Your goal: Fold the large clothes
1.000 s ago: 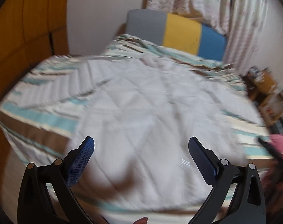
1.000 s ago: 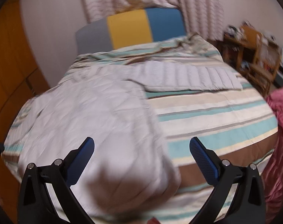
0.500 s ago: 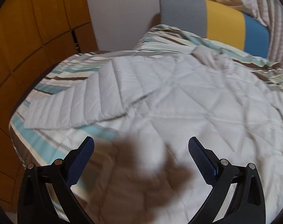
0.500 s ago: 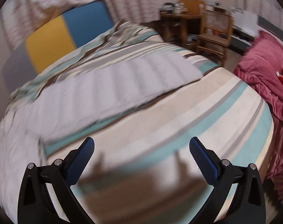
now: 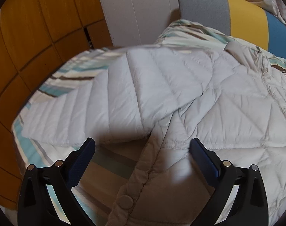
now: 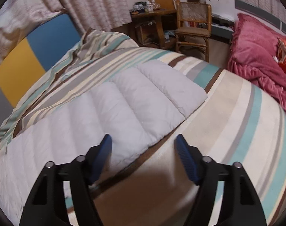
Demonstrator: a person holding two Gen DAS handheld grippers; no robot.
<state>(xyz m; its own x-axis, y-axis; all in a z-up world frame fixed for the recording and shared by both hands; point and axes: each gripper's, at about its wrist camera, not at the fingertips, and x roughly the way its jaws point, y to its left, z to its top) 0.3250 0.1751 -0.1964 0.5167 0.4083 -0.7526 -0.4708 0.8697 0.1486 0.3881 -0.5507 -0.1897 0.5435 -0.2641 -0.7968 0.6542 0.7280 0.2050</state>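
White quilted jacket (image 5: 209,98) lies spread flat on the striped bedspread (image 6: 237,116), sleeve (image 6: 143,101) extended sideways. Left gripper (image 5: 142,146) hovers over its hem, fingers spread, empty. Right gripper (image 6: 144,145) has just been closing beside the sleeve's edge, gripping nothing.

You get soft, dim indoor light with no glare. A broad shadow falls just ahead of and between your left tongs (image 5: 142,146) across the jacket (image 5: 209,101), and another under your right tongs (image 6: 144,144) on the bed (image 6: 227,116). Fisheye bends both views, with black corners. Slight motion blur softens the far bed edge.
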